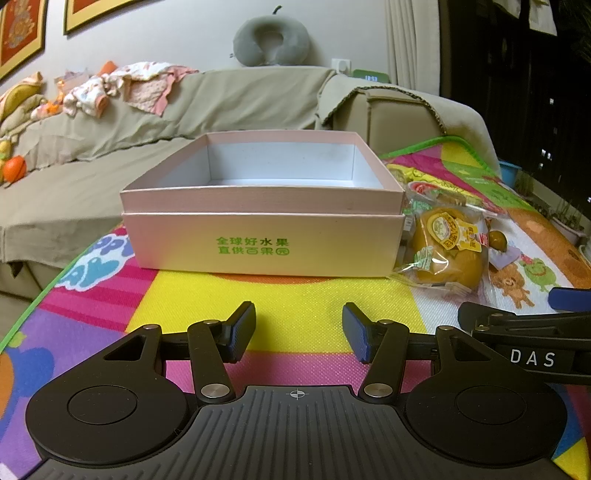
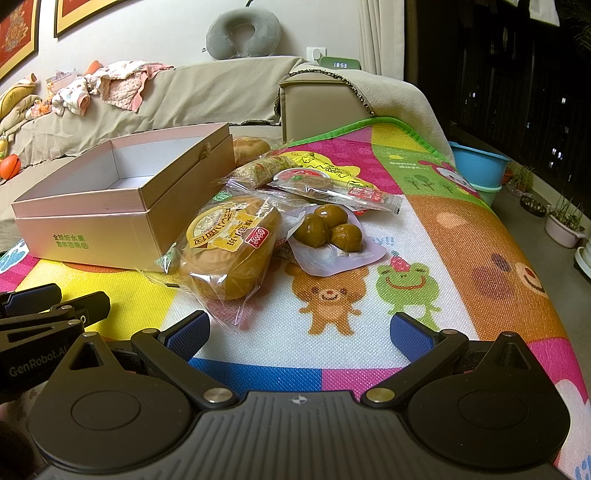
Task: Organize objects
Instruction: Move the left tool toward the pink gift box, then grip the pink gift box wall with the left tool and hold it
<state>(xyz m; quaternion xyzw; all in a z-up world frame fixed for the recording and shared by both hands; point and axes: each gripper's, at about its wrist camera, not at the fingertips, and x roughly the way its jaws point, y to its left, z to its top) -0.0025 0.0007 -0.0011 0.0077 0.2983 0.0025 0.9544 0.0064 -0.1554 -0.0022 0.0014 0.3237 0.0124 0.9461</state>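
Wrapped bun [image 2: 231,251] — just ahead-left of open right hand-held gripper [image 2: 300,334].

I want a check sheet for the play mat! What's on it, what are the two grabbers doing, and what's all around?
Surface: colourful play mat, cartoon animals.
Job's things: pink box open and empty; wrapped bread, pack of three brown eggs and more snack packets lie beside it.
Clutter: nothing seen besides the snacks.
Grippers: left gripper open, empty, facing the box; right gripper wide open, empty, facing the snacks.
Cables: nothing seen.
Surroundings: covered sofa, clothes pile, neck pillow, clock, blue tubs.
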